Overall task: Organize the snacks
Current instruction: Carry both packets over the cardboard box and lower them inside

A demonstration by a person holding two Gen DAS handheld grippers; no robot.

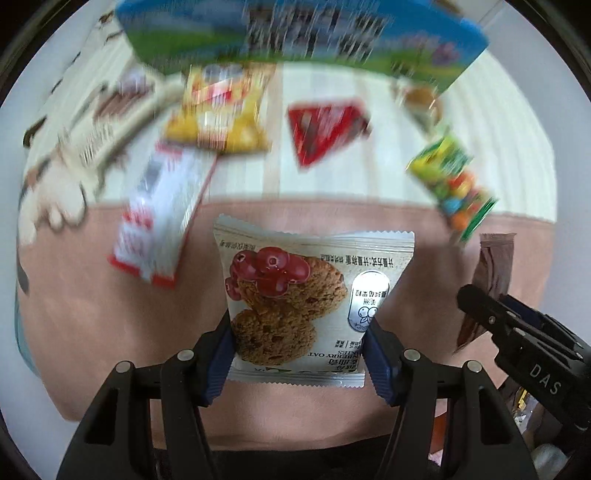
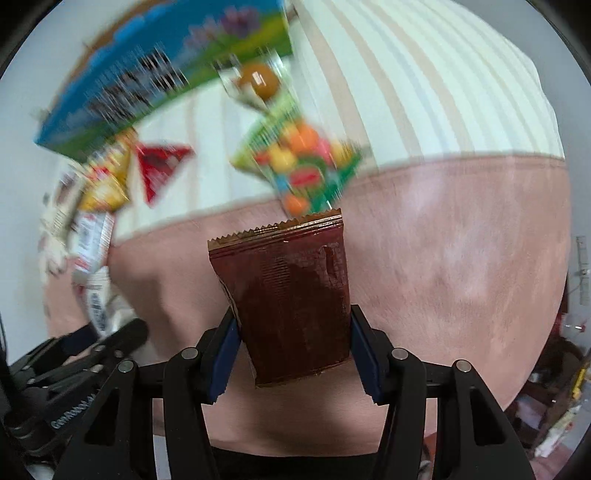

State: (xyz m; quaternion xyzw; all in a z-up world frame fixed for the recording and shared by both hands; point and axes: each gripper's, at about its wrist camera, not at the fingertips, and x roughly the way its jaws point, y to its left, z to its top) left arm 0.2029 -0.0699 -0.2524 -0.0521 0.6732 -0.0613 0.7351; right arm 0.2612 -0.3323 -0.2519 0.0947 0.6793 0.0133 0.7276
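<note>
**Reader:** So, what am I holding, and how will it handle?

**Describer:** Your left gripper (image 1: 299, 354) pinches a white cranberry oat cookie packet (image 1: 295, 299) by its two long sides, low down near the bottom seal. The blue pads (image 1: 376, 358) press on its edges, spread only as wide as the packet. I judge it light and crinkly, with brittle cookies inside, so squeeze gently and stay near the seam.

**Reader:** And my other hand?

**Describer:** Your right gripper (image 2: 295, 354) clamps a dark brown foil snack pouch (image 2: 288, 295) the same way, fingers (image 2: 225, 354) touching both side edges, its serrated gold top pointing away from you. Glossy foil like this is probably slippery and soft. A grip across the flat seal would likely hold better than one across the puffed middle.

**Reader:** Where are both packets?

**Describer:** Both seem lifted above a pink cloth (image 2: 461, 258), side by side, the grippers near each other. Further off, on a cream striped cloth (image 2: 424, 92), lie blurred snacks: a blue box (image 1: 295, 29), a yellow bag (image 1: 221, 110), a red triangular packet (image 1: 325, 129), a green candy bag (image 1: 450, 181) and a red-and-white wrapper (image 1: 162, 210). Motion blur hides their labels.
</note>
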